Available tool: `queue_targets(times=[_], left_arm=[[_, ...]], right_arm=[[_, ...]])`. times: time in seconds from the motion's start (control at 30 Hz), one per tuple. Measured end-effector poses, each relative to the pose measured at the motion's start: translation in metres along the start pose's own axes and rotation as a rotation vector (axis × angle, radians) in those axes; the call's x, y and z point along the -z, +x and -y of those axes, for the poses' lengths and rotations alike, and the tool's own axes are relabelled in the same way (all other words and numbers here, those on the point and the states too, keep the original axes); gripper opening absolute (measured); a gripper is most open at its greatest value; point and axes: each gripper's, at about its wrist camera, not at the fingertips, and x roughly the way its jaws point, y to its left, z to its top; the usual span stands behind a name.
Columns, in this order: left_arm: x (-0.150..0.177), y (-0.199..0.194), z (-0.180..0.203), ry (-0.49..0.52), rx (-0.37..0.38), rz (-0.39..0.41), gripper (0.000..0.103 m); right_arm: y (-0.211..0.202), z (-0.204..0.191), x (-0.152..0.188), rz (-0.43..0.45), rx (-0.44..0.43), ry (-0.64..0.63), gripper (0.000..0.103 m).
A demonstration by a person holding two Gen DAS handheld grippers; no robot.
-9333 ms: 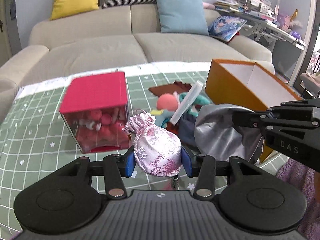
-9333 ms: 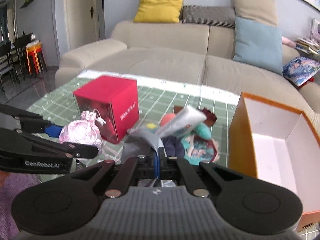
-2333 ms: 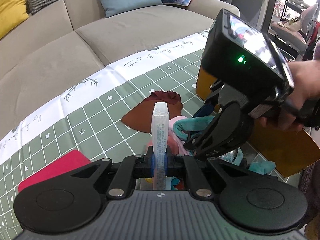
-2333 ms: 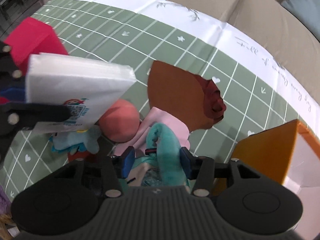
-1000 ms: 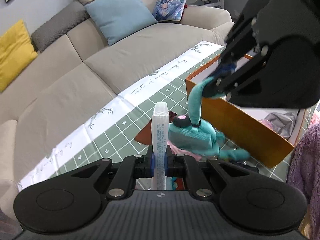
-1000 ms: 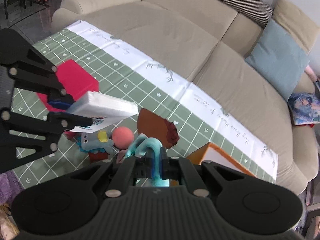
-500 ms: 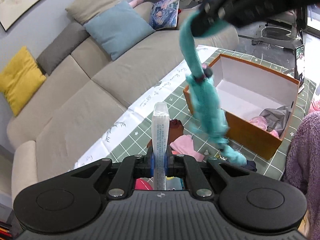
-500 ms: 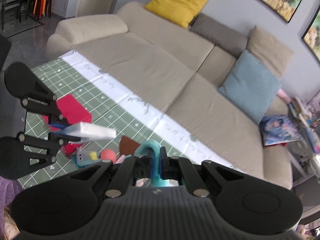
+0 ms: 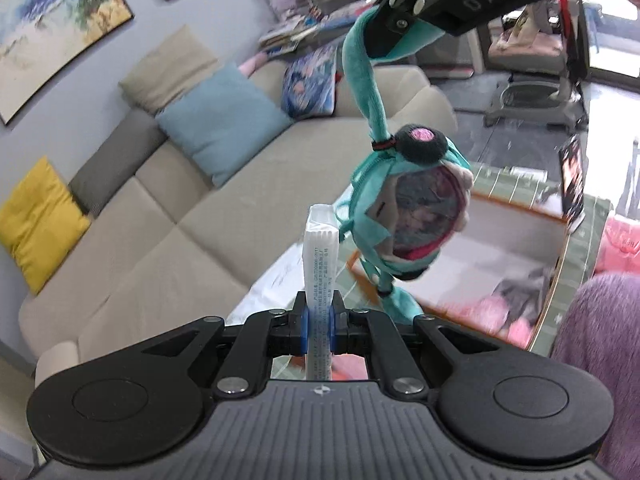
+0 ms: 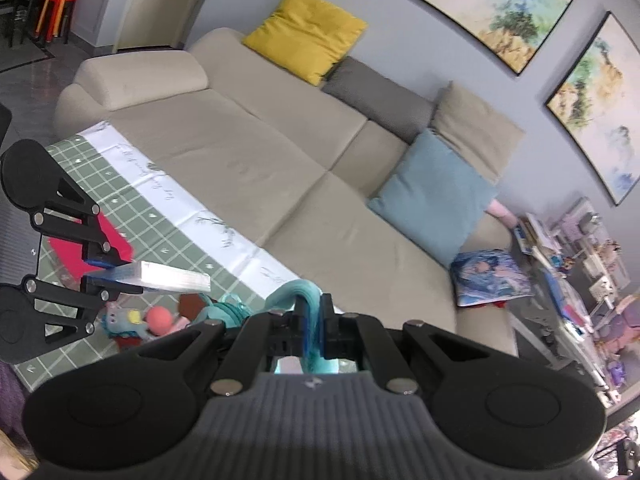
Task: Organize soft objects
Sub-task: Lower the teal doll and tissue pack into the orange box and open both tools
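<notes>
The teal plush doll [image 9: 404,216] hangs in the air by one long teal ponytail, its round face turned toward the left wrist camera, above the near edge of the orange box [image 9: 556,264] and just beside the white tissue pack [image 9: 319,256]. The right gripper [image 10: 313,328] is clamped on that ponytail, the teal strand pinched between its blue pads and curling over their tips; in the left wrist view the same gripper comes in from the upper right with the ponytail caught at its end. The left gripper [image 9: 319,322] is clamped on the tissue pack, which stands on edge between the pads and reaches toward the doll's head without clearly touching it. In the right wrist view the pack sticks out level from the left gripper's fingers. Inside the orange box lie a grey cloth [image 9: 520,292] and something pink [image 9: 500,312], both blurred. Away from the box, on the green checked tablecloth [image 10: 132,216], sit a salmon ball [image 10: 158,315], a small blue-grey plush [image 10: 120,322], a brown piece [image 10: 191,302] and a red box [image 10: 86,252]. Beyond the cloth runs a beige sofa [image 10: 280,184] with yellow [image 10: 306,34], grey, tan and light blue cushions [image 10: 434,192]. A purple fuzzy sleeve [image 9: 600,344] shows on the box's near side.
</notes>
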Motion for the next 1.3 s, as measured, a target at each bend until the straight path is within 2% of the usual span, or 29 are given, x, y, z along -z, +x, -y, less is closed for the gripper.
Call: queue_targets(times=[0.2,0.4,0.5,0.7,0.83,1.07,1.3], left_arm=[[-0.037,0.005,0.019,0.032,0.047,0.079,0.01],[-0.059,0.036,0.054,0.101,0.123,0.076,0.01],[-0.059,0.06,0.076,0.126,0.17,0.053,0.01],[-0.05,0.117,0.113,0.155,0.237,-0.049,0.01],[-0.04,0.15,0.136,0.221,0.277,-0.115,0.01],[-0.025,0.193,0.151,0.312,0.263,-0.189,0.01],[-0.014,0.223,0.157,0.393,0.258,-0.22,0.01]], right_arm=[[-0.015,0.034,0.012,-0.02,0.07,0.013,0.001],[-0.01,0.063,0.044,-0.08,0.074,0.059,0.001],[0.007,0.067,0.07,-0.125,0.039,0.079,0.002],[0.05,0.067,0.121,-0.215,-0.036,0.109,0.002],[0.086,0.069,0.149,-0.287,-0.115,0.143,0.002],[0.142,0.063,0.185,-0.409,-0.27,0.113,0.002],[0.186,0.055,0.201,-0.482,-0.344,0.038,0.003]])
